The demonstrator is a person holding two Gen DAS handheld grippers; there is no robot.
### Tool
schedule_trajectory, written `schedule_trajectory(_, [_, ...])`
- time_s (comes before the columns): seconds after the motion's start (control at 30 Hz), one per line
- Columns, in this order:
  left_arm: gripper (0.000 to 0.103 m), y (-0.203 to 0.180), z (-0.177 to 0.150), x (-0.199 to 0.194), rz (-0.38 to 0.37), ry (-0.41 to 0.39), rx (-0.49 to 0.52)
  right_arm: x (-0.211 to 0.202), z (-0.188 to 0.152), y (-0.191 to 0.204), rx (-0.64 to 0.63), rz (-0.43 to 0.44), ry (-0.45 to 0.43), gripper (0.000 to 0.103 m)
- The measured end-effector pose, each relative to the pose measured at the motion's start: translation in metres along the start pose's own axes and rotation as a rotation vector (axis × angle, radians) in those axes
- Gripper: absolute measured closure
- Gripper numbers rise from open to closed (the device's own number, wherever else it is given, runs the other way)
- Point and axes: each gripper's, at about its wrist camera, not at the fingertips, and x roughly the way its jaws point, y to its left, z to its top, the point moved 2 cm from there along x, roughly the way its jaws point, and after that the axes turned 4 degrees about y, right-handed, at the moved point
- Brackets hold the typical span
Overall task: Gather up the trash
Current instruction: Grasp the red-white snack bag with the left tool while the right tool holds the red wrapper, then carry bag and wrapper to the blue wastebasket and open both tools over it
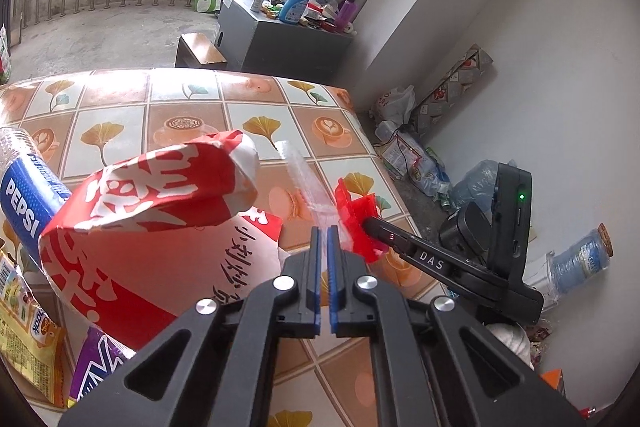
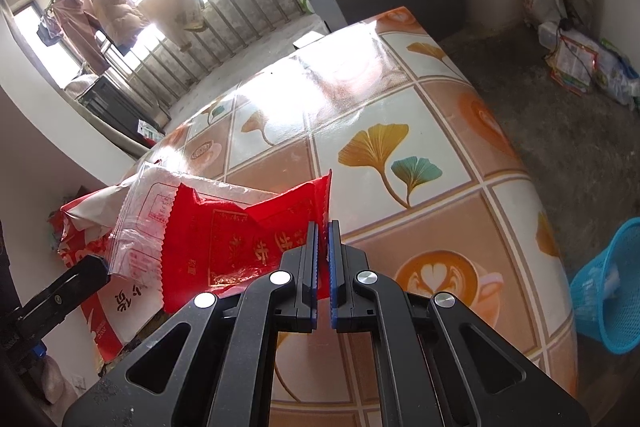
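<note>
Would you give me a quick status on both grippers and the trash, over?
Left gripper shut on clear plastic bag. Right gripper shut on red wrapper. Both pieces held above table. Blue basket on floor, right; path looks clear.

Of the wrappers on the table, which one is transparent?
The clear plastic bag, pinched by the left hand-held gripper. The red wrapper in the right hand-held gripper and the red-and-white bag are opaque.

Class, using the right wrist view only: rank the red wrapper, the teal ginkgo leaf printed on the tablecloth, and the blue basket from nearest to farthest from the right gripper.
1. Red wrapper: pinched in the right gripper, spreading left.
2. Teal ginkgo leaf: on the tablecloth, ahead and right.
3. Blue basket: on the floor, beyond the table's right edge.
</note>
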Motion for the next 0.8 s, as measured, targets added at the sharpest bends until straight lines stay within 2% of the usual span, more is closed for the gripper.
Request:
schedule_trajectory(0.43, [0.103, -0.049, -0.019, -0.022, -0.103, -0.051, 0.134, -0.029, -0.013, -0.021, 0.026, 0.014, -0.034, 0.100])
schedule_trajectory(0.8, [0.103, -0.113, -0.003, -0.045, -0.178, -0.102, 0.312, -0.105, -0.011, -0.086, 0.154, 0.018, -0.209, 0.100])
